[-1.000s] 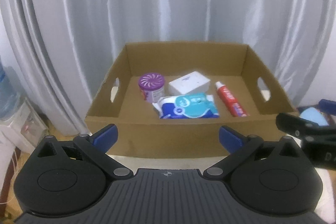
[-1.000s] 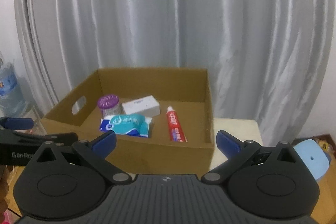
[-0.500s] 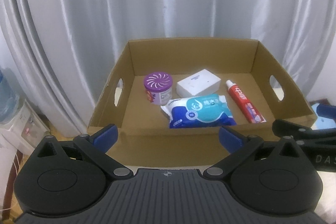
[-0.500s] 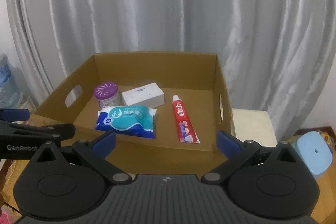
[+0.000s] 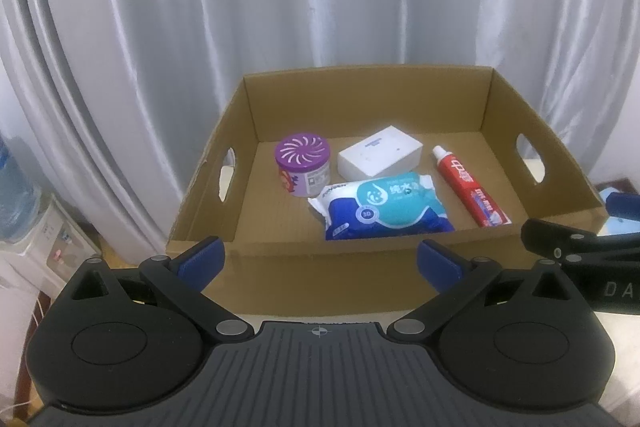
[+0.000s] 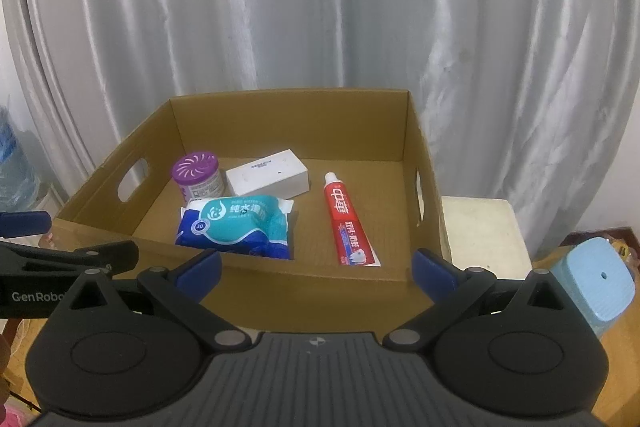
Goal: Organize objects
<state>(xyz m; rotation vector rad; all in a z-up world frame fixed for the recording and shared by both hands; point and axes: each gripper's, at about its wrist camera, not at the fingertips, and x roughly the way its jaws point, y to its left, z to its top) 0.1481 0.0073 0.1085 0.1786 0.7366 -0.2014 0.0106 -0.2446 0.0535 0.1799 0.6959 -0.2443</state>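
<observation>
Only right wrist view shows blue stool (image 6: 592, 287). Toothpaste (image 5: 470, 190) in box (image 5: 360, 99), cap far, long axis near-far. Left gripper (image 5: 320, 259), right gripper (image 6: 316, 265) both spread, empty.

Two handheld tongs are held side by side, both pointing forward and level. The left tongs (image 5: 319, 259) have their blue-tipped fingers (image 5: 202, 255) spread wide apart, gripping nothing. The right tongs (image 6: 316, 267) are likewise spread wide and empty, their blue fingertips (image 6: 434, 269) well apart.
</observation>
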